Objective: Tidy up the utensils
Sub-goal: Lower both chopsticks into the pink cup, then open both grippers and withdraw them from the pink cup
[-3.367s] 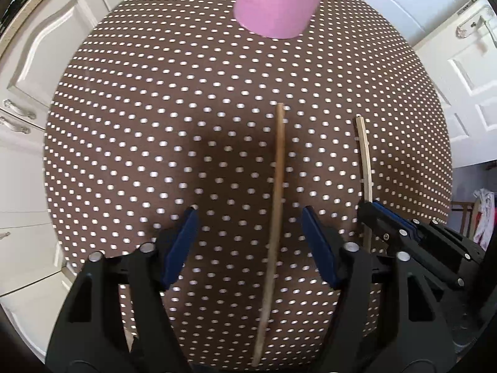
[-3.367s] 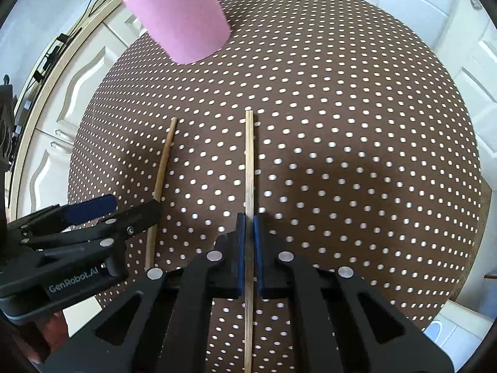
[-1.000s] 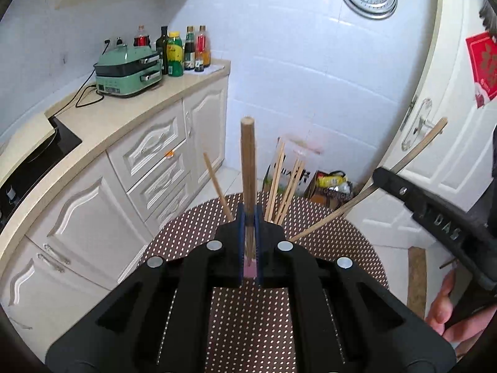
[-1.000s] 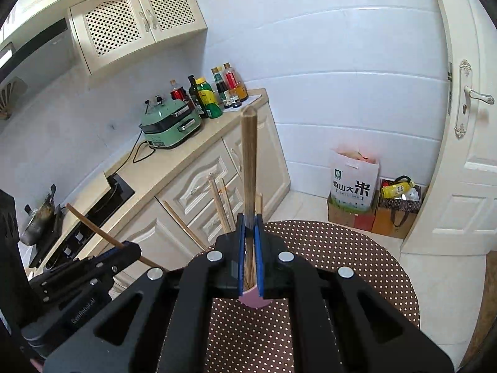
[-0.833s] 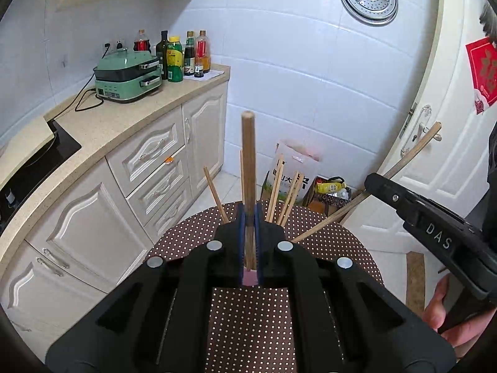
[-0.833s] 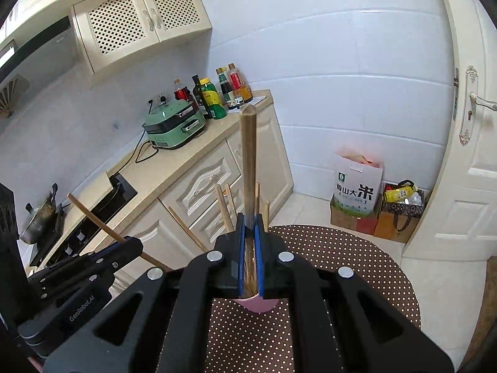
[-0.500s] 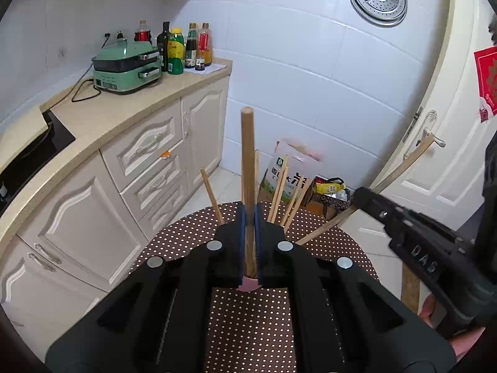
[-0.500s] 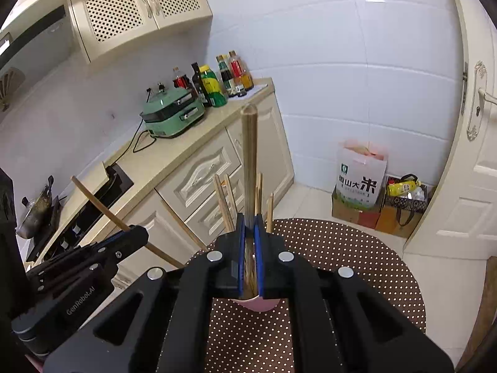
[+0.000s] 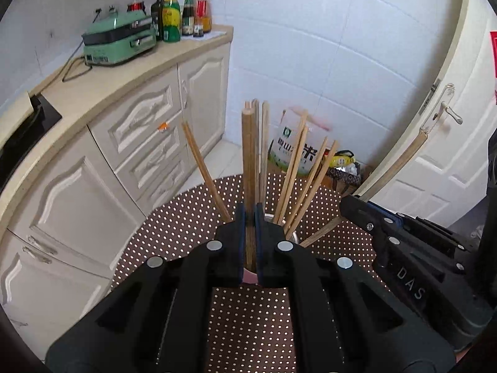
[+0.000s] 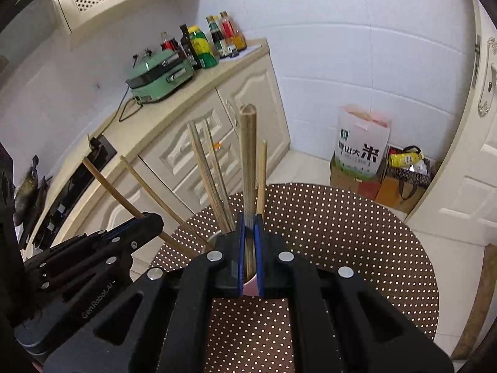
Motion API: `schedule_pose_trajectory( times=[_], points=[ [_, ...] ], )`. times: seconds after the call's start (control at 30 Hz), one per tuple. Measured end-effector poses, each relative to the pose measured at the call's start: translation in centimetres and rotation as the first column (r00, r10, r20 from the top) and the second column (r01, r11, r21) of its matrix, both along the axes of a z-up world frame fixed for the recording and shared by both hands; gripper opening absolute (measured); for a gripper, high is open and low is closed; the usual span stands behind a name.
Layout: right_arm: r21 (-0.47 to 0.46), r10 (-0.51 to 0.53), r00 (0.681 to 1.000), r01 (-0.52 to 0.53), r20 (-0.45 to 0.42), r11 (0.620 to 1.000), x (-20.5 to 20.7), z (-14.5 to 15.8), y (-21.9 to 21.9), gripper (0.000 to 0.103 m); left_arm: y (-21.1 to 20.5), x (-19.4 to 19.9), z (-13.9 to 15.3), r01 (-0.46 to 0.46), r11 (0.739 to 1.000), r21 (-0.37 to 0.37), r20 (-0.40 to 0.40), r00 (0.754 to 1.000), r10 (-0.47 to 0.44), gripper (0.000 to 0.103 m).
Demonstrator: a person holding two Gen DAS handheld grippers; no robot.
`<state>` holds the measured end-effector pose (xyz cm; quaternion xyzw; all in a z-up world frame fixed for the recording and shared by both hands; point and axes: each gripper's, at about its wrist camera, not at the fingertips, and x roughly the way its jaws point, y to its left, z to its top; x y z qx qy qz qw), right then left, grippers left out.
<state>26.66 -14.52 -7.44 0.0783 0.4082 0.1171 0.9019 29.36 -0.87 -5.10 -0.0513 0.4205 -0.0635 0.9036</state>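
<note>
Both chopsticks are upright over the pink cup (image 9: 250, 277), which stands on the brown polka-dot tablecloth (image 9: 248, 326) of the round table and already bristles with other wooden chopsticks (image 9: 310, 171) fanned against its rim. The left gripper (image 9: 250, 242) has its blue pads pressed tight on one chopstick (image 9: 248, 155), pointing straight up, its lower end just at or inside the cup mouth; how deep it sits is hidden behind the jaws. The right gripper (image 10: 249, 248) pinches its own chopstick (image 10: 247, 161) the same way, also over the cup's rim (image 10: 251, 286). Each tool shows in the other's view, off to the side, its stick slanting up out of it.

To my eye this is the dropping-in step: sticks gathered, carried and now lined up over the holder. What comes next, I'd judge, is a short lowering and then letting the jaws part so each stick slides down among the rest, without knocking the leaning ones or tipping the light cup.

Behind are cream cabinets (image 9: 149, 143), a green cooker (image 9: 119, 42) and sauce bottles (image 9: 183, 15).
</note>
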Motion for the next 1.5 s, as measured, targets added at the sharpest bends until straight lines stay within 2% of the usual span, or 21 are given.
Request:
schedule_pose_trajectory(
  times=[0.2, 0.47, 0.67, 0.8, 0.9, 1.3, 1.33, 1.37, 1.4, 1.43, 1.47, 1.5],
  points=[
    [-0.008, 0.009, 0.999, -0.009, -0.051, 1.0, 1.5, -1.9, 0.4, 0.004, 0.5, 1.5, -2.3, 0.003, 0.999, -0.035, -0.048, 0.999, -0.005, 0.006],
    [0.004, 0.024, 0.994, -0.024, -0.11, 1.0, 2.3, -3.6, 0.9, 0.005, 0.7, 2.2, -3.8, -0.001, 0.998, -0.06, -0.042, 0.999, -0.001, 0.006],
    [0.025, 0.03, 0.991, -0.027, -0.13, 0.999, 1.9, -3.8, 0.7, 0.01, 0.5, 2.1, -4.4, 0.012, 0.998, -0.061, -0.074, 0.997, -0.016, 0.007],
    [0.009, 0.028, 0.992, -0.027, -0.124, 1.0, 1.3, -3.5, 0.6, 0.029, 0.1, 1.8, -4.6, 0.03, 0.999, -0.043, -0.095, 0.995, -0.034, 0.007],
    [-0.002, 0.016, 0.993, -0.016, -0.113, 1.0, 0.6, -3.2, 0.1, 0.038, 0.1, 1.5, -4.7, 0.039, 0.998, -0.046, -0.113, 0.993, -0.044, 0.008],
    [-0.034, -0.012, 0.995, 0.009, -0.099, 0.999, -2.3, -2.3, -1.5, 0.053, 0.1, -1.5, -5.0, 0.02, 1.0, -0.017, -0.15, 0.988, -0.022, 0.008],
    [-0.039, -0.013, 0.995, 0.009, -0.095, 0.999, -2.8, -2.2, -1.6, 0.055, 0.1, -1.8, -5.0, 0.017, 1.0, -0.013, -0.149, 0.989, -0.018, 0.01],
    [-0.041, -0.012, 0.996, 0.008, -0.091, 0.999, -3.3, -2.1, -1.7, 0.056, 0.1, -2.2, -5.0, 0.006, 1.0, 0.005, -0.149, 0.989, -0.006, 0.022],
    [-0.041, -0.009, 0.996, 0.005, -0.09, 0.999, -3.5, -2.0, -1.7, 0.057, 0.1, -2.5, -4.9, 0.0, 1.0, 0.02, -0.146, 0.989, 0.003, 0.044],
    [-0.043, -0.003, 0.996, -0.001, -0.087, 0.999, -4.1, -1.9, -1.8, 0.057, 0.1, -3.1, -4.8, -0.006, 0.999, 0.035, -0.127, 0.992, 0.011, 0.057],
    [-0.049, 0.0, 0.997, -0.004, -0.083, 0.999, -4.5, -1.8, -1.9, 0.057, 0.1, -3.6, -4.5, -0.01, 0.999, 0.041, -0.104, 0.995, 0.014, 0.062],
    [-0.058, 0.002, 0.997, -0.007, -0.078, 0.998, -4.9, -1.8, -1.9, 0.058, 0.0, -4.3, -4.1, -0.01, 0.999, 0.053, -0.077, 0.997, 0.014, 0.062]
  ],
)
